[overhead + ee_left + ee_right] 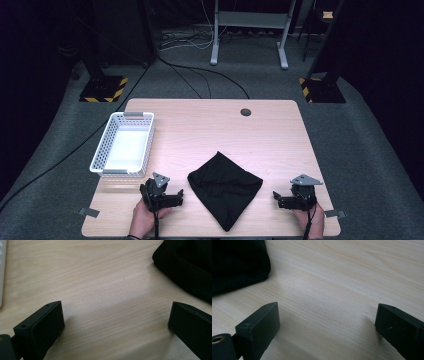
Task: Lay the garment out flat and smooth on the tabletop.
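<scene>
Jaws stand wide apart on both of my grippers, with nothing but bare wood between them. My left gripper (161,195) rests on the near part of the desk (210,125), just left of the black cloth (225,187); my right gripper (296,197) sits near the desk's near right corner, a little apart from the cloth's right tip. In the left gripper view the cloth (185,267) fills the upper right corner, beyond the jaws and not touching them; in the right gripper view the cloth (237,265) lies at upper left, likewise clear of the jaws.

The cloth lies folded into a rough diamond in the near middle of the desk, one point toward me and one away. A white perforated basket (125,145) stands at the left side, empty as far as I can see, and well apart from the cloth.

I judge this to be the very start of the work: both hands parked, cloth untouched. My next move, as I read it, calls for bringing one or both grippers in toward the cloth's nearest edges, jaws kept apart and low enough to pinch an edge against the wood without skidding over it.

I can read no brand, label or writing on the cloth, basket or desk.
</scene>
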### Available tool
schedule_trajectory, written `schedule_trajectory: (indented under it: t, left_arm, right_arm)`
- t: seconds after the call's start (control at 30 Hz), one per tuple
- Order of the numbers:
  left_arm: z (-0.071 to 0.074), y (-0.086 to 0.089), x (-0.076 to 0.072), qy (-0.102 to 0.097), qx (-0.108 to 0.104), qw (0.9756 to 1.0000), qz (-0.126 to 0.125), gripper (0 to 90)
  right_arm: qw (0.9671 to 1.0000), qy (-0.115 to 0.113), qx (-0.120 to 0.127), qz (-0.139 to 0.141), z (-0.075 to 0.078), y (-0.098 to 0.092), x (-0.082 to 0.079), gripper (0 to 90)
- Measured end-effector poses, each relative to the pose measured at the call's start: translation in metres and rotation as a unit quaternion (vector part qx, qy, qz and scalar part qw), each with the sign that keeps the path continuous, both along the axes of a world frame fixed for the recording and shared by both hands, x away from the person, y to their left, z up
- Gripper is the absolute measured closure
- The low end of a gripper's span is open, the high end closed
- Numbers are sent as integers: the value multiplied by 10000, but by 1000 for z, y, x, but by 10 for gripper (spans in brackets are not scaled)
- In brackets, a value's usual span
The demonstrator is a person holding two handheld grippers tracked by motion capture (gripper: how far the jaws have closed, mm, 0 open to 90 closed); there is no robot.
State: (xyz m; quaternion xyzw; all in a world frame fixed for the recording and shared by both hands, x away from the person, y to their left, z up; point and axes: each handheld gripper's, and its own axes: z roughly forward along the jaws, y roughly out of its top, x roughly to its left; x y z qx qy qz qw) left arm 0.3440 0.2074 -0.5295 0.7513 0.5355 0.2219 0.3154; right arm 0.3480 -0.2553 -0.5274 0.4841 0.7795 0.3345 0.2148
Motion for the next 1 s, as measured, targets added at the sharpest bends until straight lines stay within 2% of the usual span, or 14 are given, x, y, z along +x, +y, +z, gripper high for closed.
schedule_trajectory:
  t: [0.1, 0.17, 0.23, 0.33, 0.47, 0.53, 0.6, 0.7, 0.73, 0.8, 0.83, 0.87, 0.93, 1.0]
  left_arm:
    - [0, -6, -2, -8, 6, 10000, 99, 2]
    - [0, -4, -2, -18, -1, 10000, -35, 2]
    - [0, -2, -2, 1, 14, 10000, -26, 2]
    - [0, 1, -2, -8, -46, 9998, 170, 0]
    - [9, 5, -2, -260, -370, 9989, 100, 0]
    - [11, 5, -1, -312, -391, 9987, 92, 0]
    - [23, 1, 3, -479, -488, 9977, -22, 0]
    - [29, -8, 8, -835, -467, 9953, -178, 1]
    - [29, -12, 10, -852, -497, 9949, -231, 0]
    - [27, -21, 17, -726, -524, 9952, -389, 0]
    - [27, -21, 17, -726, -524, 9952, -389, 0]
    - [24, -30, 21, -639, -453, 9957, -491, 0]
    - [23, -34, 22, -615, -399, 9958, -541, 0]
    - [20, -40, 25, -548, -251, 9962, -634, 0]
  right_arm:
    - [9999, -99, -92, -43, 0, 2, -2, 50]
    - [9997, -181, -153, -55, 0, 3, -3, 61]
    - [9993, -273, -253, -77, 1, 5, -5, 61]
    - [9997, -160, -142, -98, 1, 3, -2, 63]
    - [9997, -228, 19, -122, 3, 6, -1, 99]
    - [9996, -220, 123, -85, 4, 9, 0, 96]
    - [9995, -258, 160, 65, 12, 24, 3, 95]
    - [9986, -428, 218, 230, 26, 46, 7, 95]
    - [9979, -484, 307, 290, 30, 54, 9, 100]
    - [9969, -461, 409, 483, 36, 75, 16, 101]
    - [9969, -461, 409, 483, 36, 75, 16, 101]
    - [9962, -425, 399, 648, 37, 95, 22, 101]
    - [9961, -427, 349, 690, 37, 105, 24, 98]
    - [9957, -456, 317, 742, 33, 124, 28, 67]
